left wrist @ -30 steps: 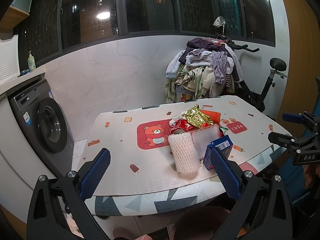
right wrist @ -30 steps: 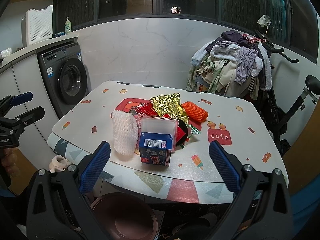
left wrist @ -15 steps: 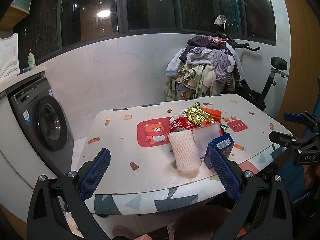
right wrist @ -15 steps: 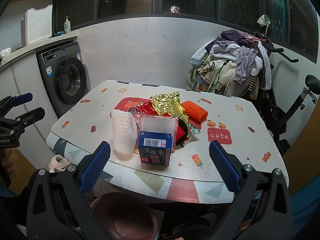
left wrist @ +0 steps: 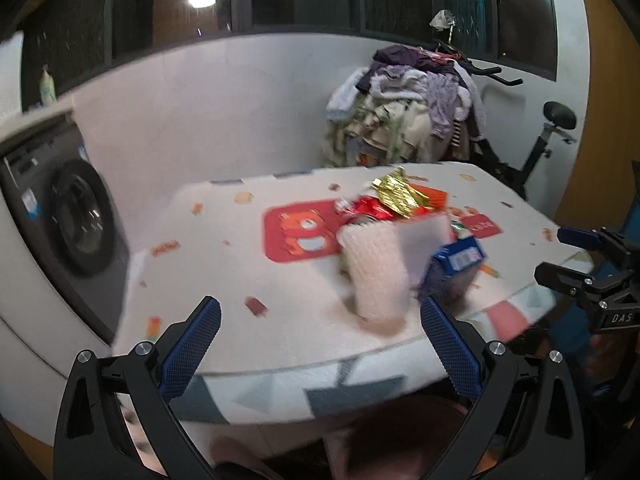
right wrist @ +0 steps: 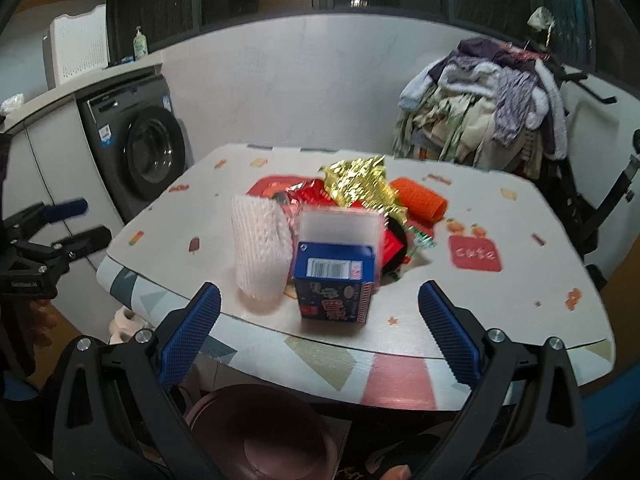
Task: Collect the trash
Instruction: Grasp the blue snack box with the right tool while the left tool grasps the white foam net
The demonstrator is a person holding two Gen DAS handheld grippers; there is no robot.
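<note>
A heap of trash sits on the table (right wrist: 520, 280): a white foam net sleeve (right wrist: 260, 256), a blue carton (right wrist: 334, 284), a clear plastic box (right wrist: 340, 226), gold foil (right wrist: 356, 184), red wrappers (right wrist: 312, 196) and an orange foam net (right wrist: 418, 200). My right gripper (right wrist: 318, 336) is open and empty, short of the table's near edge, facing the blue carton. My left gripper (left wrist: 320, 348) is open and empty, near the table's front edge, left of the foam sleeve (left wrist: 376, 276) and carton (left wrist: 456, 268).
A brown round bin (right wrist: 260, 440) stands on the floor under the table's front edge. A washing machine (right wrist: 144, 152) is at the left. An exercise bike piled with clothes (right wrist: 492, 112) stands behind the table. A white wall runs behind.
Both grippers have moved closer to the table, so the trash looks larger. Both now views are motion-blurred. The jaws stay open.
</note>
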